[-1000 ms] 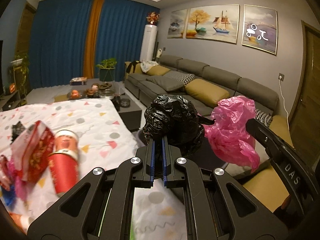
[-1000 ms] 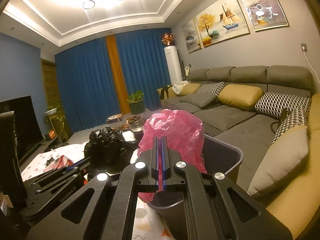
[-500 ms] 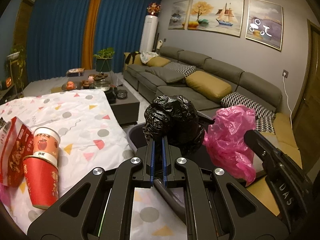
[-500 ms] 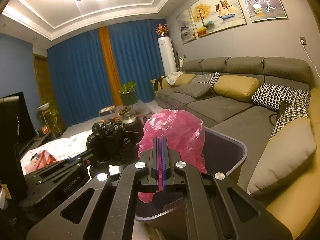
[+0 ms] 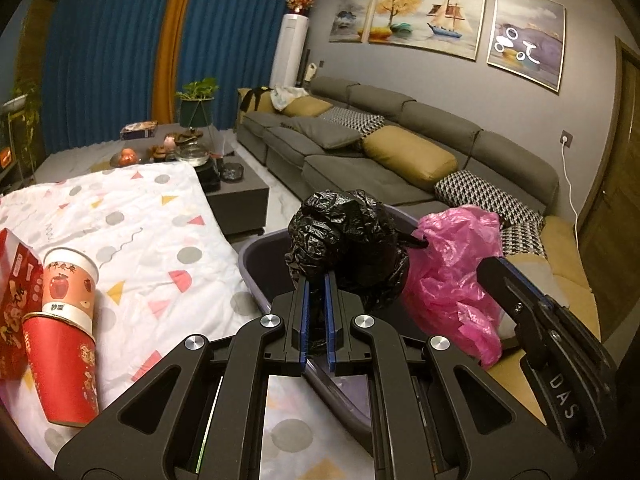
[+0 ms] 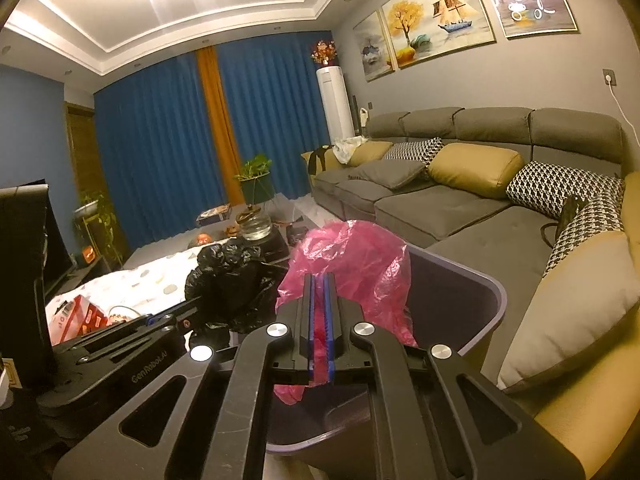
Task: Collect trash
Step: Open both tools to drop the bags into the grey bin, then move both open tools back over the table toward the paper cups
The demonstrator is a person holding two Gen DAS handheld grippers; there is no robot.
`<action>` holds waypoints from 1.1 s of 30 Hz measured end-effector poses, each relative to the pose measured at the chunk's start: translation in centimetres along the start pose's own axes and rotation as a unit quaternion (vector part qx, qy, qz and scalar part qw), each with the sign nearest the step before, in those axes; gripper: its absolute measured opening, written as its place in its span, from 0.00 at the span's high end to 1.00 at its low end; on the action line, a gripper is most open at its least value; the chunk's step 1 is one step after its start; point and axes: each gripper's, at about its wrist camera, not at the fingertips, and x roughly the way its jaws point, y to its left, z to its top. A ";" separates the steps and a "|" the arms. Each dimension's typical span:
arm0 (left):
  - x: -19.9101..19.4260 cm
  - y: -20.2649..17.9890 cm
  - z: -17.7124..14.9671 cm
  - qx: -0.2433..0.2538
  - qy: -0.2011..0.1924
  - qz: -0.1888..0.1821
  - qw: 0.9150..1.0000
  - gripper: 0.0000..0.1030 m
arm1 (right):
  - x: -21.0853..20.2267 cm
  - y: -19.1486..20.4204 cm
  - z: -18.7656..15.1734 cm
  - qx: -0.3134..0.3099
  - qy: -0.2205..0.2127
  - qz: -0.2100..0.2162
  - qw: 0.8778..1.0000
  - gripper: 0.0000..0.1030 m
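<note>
The relation that matters is vertical: both crumpled bags hang over the open mouth of the grey bin, so the coming move, as I judge it, is a release rather than a reach. In the left wrist view the left gripper sits at lower centre of the frame, its blue-lined jaws pinched tight on a fold of the black plastic bag, whose bulk balloons just above and beyond the fingertips, over the bin's dark interior. To the right of it in that frame, touching or nearly touching the black wad, hangs the pink plastic bag, with the body of the other tool running up from the lower right corner. In the right wrist view the right gripper is likewise clamped, its jaws closed on the pink plastic bag, which bulges ahead of the tips and trails a tail below them; the bin's rim curves round at right centre and its hollow lies directly beneath the bag. The black bag shows at left centre there, nearer the bin's left edge. Neither bag has a clear long axis; both are loose lumps. The left load sits closer to the rim and the patterned cloth, so it looks the likelier to catch the edge. Two stacked paper cups and a red packet wait on the cloth at lower left.
</note>
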 end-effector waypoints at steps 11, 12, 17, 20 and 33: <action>1.0 0.7 -0.3 -0.008 0.006 -0.007 1.000 0.41 | -0.5 -1.2 0.3 0.024 -0.011 -0.011 1.000 0.54; 1.0 0.9 -0.3 -0.011 0.006 -0.006 1.000 0.37 | -0.6 -1.2 0.3 0.024 -0.011 -0.013 1.000 0.53; -0.3 1.3 -0.5 -0.016 -0.011 0.031 0.999 0.20 | -2.1 -1.6 0.4 0.028 -0.027 -0.027 0.999 0.38; -1.7 1.4 -0.8 -0.017 -0.022 0.047 0.999 0.16 | -3.6 -1.3 0.2 0.021 -0.041 -0.045 0.998 0.27; -8.5 2.2 -3.1 -0.023 -0.035 0.084 0.996 0.12 | -8.4 0.4 -1.3 0.006 -0.049 -0.083 0.995 0.15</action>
